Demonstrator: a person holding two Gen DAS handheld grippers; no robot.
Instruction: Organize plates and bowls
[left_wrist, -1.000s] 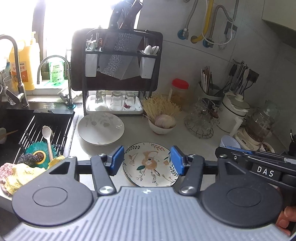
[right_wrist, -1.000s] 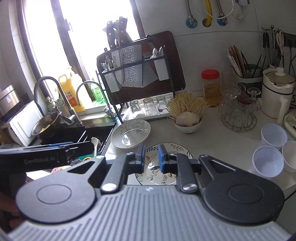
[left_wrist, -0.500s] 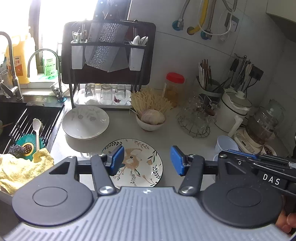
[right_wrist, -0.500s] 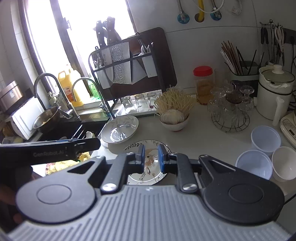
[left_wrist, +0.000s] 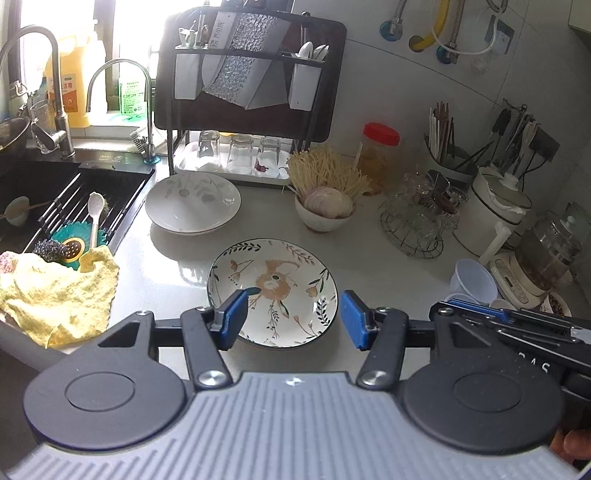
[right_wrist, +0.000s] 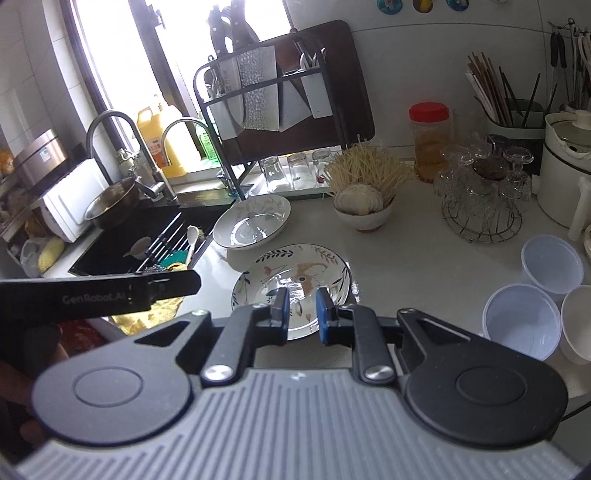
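A: Left gripper (left_wrist: 291, 314) over the worktop (left_wrist: 369, 258), jaws spread wide, nothing between them. Same gap as a second ago.

B: And the patterned plate (left_wrist: 273, 291)? It has slid right in the left view since half a second back; now it sits squarely between the blue pads (left_wrist: 232, 314).

A: Flat on the worktop, near the front edge. The left pad overlaps its rim in the picture; contact I cannot tell.

B: Right gripper (right_wrist: 301, 314): jaws nearly together, a narrow slot left, holding nothing. No change there.

A: From the right view the plate looks larger than before, lying just beyond the fingertips.

B: The white plate (left_wrist: 192, 203) lies behind it, toward the sink (left_wrist: 55, 192), apart from the patterned one.

A: A bowl (left_wrist: 325, 218) of noodles stands right of the white plate. Plastic bowls (right_wrist: 524, 325) cluster at the far right, well apart from both plates.

B: The yellow cloth (left_wrist: 55, 295) lies at the sink edge.
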